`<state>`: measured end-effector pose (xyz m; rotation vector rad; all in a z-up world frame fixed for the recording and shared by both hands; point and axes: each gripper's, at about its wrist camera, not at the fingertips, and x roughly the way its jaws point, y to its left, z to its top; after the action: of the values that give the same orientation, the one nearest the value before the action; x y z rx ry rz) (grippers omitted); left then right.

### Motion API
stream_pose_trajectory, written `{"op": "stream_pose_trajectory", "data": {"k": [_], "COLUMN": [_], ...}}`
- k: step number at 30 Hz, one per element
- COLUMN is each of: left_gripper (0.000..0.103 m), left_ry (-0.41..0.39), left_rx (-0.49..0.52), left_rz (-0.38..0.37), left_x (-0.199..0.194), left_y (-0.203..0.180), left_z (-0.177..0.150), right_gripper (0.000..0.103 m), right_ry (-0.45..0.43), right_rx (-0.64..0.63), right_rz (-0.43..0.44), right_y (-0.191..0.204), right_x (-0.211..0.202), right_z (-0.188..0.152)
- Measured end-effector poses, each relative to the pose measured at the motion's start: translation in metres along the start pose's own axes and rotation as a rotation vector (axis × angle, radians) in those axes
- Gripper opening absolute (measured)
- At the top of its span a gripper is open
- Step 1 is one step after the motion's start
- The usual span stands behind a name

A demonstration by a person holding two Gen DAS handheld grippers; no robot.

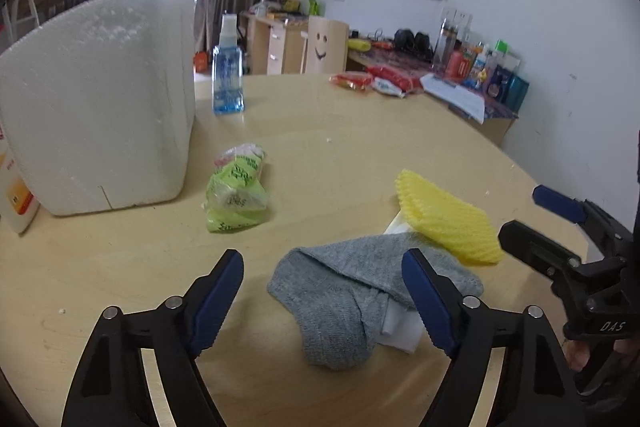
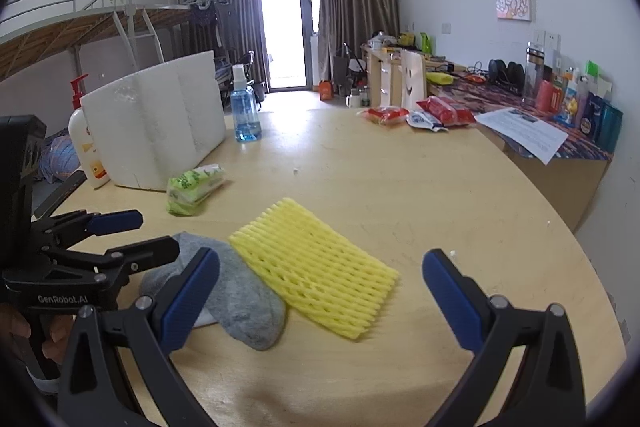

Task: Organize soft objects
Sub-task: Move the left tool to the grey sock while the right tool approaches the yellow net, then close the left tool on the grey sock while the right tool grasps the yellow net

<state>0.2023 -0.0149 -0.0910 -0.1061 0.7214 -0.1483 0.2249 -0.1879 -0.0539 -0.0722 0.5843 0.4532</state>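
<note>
A grey sock (image 1: 352, 291) lies on the wooden table (image 1: 360, 147) over a white cloth (image 1: 400, 331). A yellow foam net (image 1: 448, 223) overlaps the sock's far right end. A green tissue pack (image 1: 236, 187) lies further back, near a white foam box (image 1: 100, 99). My left gripper (image 1: 322, 287) is open, its fingers on either side of the sock, above it. In the right wrist view the yellow net (image 2: 316, 267) lies between the open fingers of my right gripper (image 2: 320, 287), the sock (image 2: 240, 291) left of it, the tissue pack (image 2: 196, 187) behind.
A blue spray bottle (image 2: 245, 107) and a white pump bottle (image 2: 86, 143) stand by the foam box (image 2: 160, 123). Red snack packs (image 2: 412, 115) lie at the table's far edge. A cluttered side desk (image 2: 540, 115) runs along the right wall.
</note>
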Motion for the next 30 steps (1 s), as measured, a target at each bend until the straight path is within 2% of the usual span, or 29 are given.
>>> {"op": "stream_pose_trajectory", "data": {"k": [3,8,10,17,20,21,22,30], "left_gripper": [0.072,0.067,0.057,0.042,0.028,0.018,0.014,0.011], "left_ry": [0.043,0.082,0.096,0.141,0.142,0.144,0.144,0.107], "left_rx": [0.01,0.015,0.014,0.025,0.036,0.037,0.04,0.024], "left_rz": [-0.015,-0.011,0.002,0.013,0.03,0.027,0.026,-0.022], "left_x": [0.009,0.018,0.023,0.033,0.034,0.034,0.034,0.024], "left_y": [-0.003,-0.008,-0.009,-0.009,-0.008,-0.008,-0.008,-0.004], "left_z": [0.001,0.003,0.004,0.006,0.005,0.006,0.006,0.006], "right_gripper": [0.103,0.103,0.103,0.103,0.103,0.103,0.103,0.103], "right_ry": [0.008,0.031,0.041,0.056,0.063,0.067,0.069,0.095], "right_rx": [-0.001,-0.014,-0.018,-0.024,-0.03,-0.034,-0.036,-0.062], "right_rz": [0.002,0.008,0.009,0.018,0.019,0.02,0.021,0.039], "right_y": [-0.001,-0.001,-0.001,-0.003,-0.002,-0.002,-0.001,0.003], "right_x": [0.002,0.009,0.012,0.017,0.02,0.02,0.021,0.028], "right_z": [0.0,0.001,0.002,0.003,0.004,0.004,0.005,0.008]}}
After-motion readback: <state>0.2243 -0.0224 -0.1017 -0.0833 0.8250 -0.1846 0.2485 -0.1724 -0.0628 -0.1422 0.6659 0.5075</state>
